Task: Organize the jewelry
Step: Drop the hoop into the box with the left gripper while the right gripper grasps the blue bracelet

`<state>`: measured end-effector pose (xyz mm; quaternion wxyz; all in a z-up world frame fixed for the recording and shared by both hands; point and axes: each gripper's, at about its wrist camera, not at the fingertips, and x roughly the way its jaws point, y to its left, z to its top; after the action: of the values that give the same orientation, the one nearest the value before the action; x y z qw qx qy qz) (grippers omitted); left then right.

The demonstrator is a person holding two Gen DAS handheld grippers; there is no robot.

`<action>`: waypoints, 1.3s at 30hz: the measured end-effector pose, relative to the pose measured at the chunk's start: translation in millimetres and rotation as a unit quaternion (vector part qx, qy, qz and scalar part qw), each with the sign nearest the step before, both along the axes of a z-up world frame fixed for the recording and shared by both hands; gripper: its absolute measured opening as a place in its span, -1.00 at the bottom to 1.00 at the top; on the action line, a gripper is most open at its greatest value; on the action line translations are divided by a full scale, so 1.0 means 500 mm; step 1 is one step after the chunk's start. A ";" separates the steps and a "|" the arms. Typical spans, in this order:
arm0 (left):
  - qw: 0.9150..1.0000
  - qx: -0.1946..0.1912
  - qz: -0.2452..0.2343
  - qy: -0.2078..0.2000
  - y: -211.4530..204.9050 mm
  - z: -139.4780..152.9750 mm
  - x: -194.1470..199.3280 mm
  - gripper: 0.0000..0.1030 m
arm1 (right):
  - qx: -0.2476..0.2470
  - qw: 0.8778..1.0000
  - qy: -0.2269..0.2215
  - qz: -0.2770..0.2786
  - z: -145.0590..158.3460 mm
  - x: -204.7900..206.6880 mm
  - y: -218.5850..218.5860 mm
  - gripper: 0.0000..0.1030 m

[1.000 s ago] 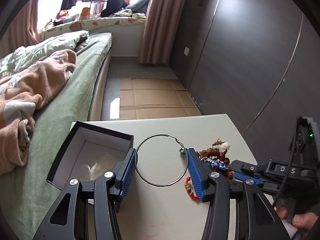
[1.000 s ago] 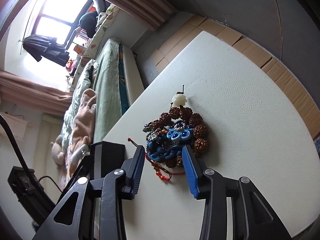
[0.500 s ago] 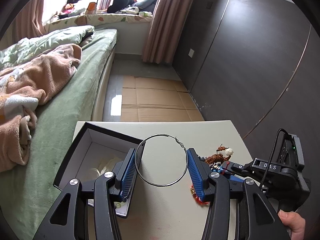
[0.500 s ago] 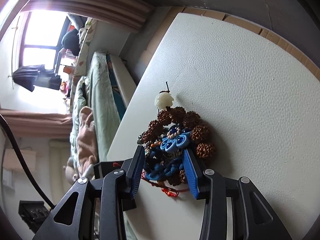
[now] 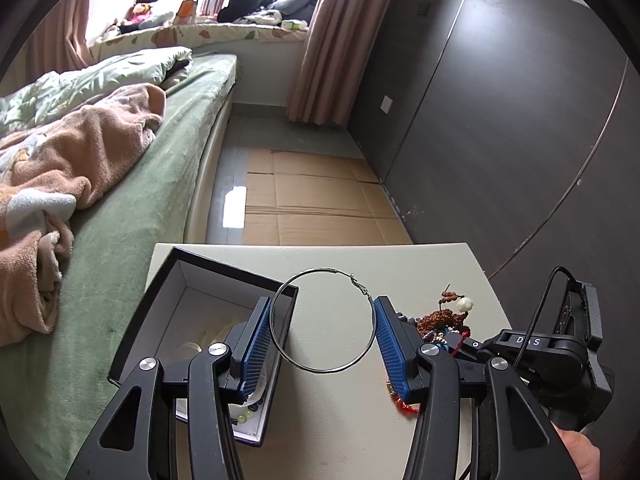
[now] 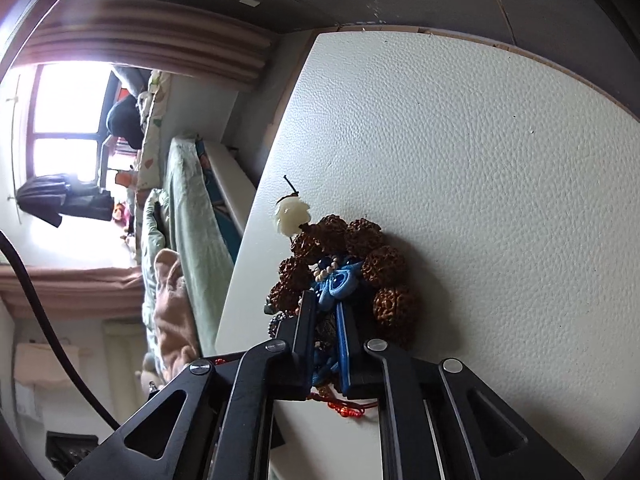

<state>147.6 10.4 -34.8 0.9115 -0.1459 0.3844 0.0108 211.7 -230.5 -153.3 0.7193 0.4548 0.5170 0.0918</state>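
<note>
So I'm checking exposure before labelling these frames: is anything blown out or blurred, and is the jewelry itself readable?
Right wrist view: the window is blown out to white and the curtain beside it is smeared, but the brown bead bracelet and table texture are sharp. Left wrist view: evenly lit, the hoop earring is crisp, only fisheye bending at the edges.

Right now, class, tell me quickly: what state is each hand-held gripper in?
Left hand-held gripper: shut on the hoop earring, held across its width.
Right hand-held gripper: shut on the blue ornament in the jewelry pile.
</note>
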 end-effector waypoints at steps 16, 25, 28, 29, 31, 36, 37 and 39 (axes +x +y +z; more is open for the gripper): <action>0.999 0.000 0.028 -0.015 0.046 0.026 -0.054 0.01 | -0.023 0.992 -0.115 0.047 0.107 -0.032 0.019 -0.81; 0.998 0.007 0.059 -0.009 0.093 0.027 -0.082 0.01 | -0.038 0.971 -0.216 0.093 0.199 -0.069 0.056 -0.81; 0.997 0.009 0.071 0.000 0.108 0.020 -0.085 0.02 | -0.035 0.963 -0.242 0.110 0.221 -0.081 0.071 -0.81; 0.997 0.005 0.072 0.005 0.113 0.017 -0.083 0.02 | -0.034 0.961 -0.250 0.115 0.227 -0.085 0.076 -0.81; 0.997 -0.007 0.073 0.018 0.124 0.010 -0.080 0.06 | -0.032 0.956 -0.262 0.124 0.236 -0.093 0.086 -0.81; 0.994 -0.060 0.092 0.026 0.159 0.004 -0.090 0.65 | -0.019 0.948 -0.280 0.149 0.246 -0.106 0.122 -0.81; 0.993 -0.065 0.096 0.021 0.164 0.007 -0.095 0.66 | -0.015 0.946 -0.284 0.154 0.248 -0.110 0.129 -0.81; 0.993 -0.067 0.100 0.017 0.170 0.013 -0.100 0.66 | -0.007 0.942 -0.291 0.167 0.251 -0.115 0.150 -0.81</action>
<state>97.6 95.3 -28.4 0.8874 -0.2442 0.3830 0.0788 154.4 -155.7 -27.6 0.8161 0.3100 0.3542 0.3353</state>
